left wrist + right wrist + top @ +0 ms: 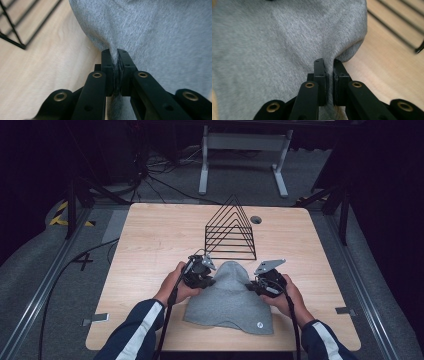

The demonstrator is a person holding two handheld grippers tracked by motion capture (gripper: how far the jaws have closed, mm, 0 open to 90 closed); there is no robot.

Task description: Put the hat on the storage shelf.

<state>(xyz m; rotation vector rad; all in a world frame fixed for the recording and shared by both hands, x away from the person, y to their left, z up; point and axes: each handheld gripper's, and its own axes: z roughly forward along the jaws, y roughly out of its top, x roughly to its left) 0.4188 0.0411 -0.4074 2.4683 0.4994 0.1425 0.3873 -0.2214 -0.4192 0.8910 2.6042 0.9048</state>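
A grey knitted cloth [230, 301] lies on the wooden table [150, 245] near the front edge, humped toward the back. My left gripper [206, 281] pinches the cloth's left edge. In the left gripper view the black jaws are shut on a fold of the grey cloth [150, 35], with the gripper [117, 53] at the fabric's rim. My right gripper [256, 287] holds the cloth's right edge. In the right gripper view the gripper [329, 63] is shut on a fold of the cloth [274, 42], and the fabric puckers above the jaws.
A black wire rack [230, 230] of triangular dividers stands just behind the cloth; its bars show at the rack [15, 32] and the rack [397, 27]. A small round hole [256, 219] sits at the table's back. Bare wood lies left and right.
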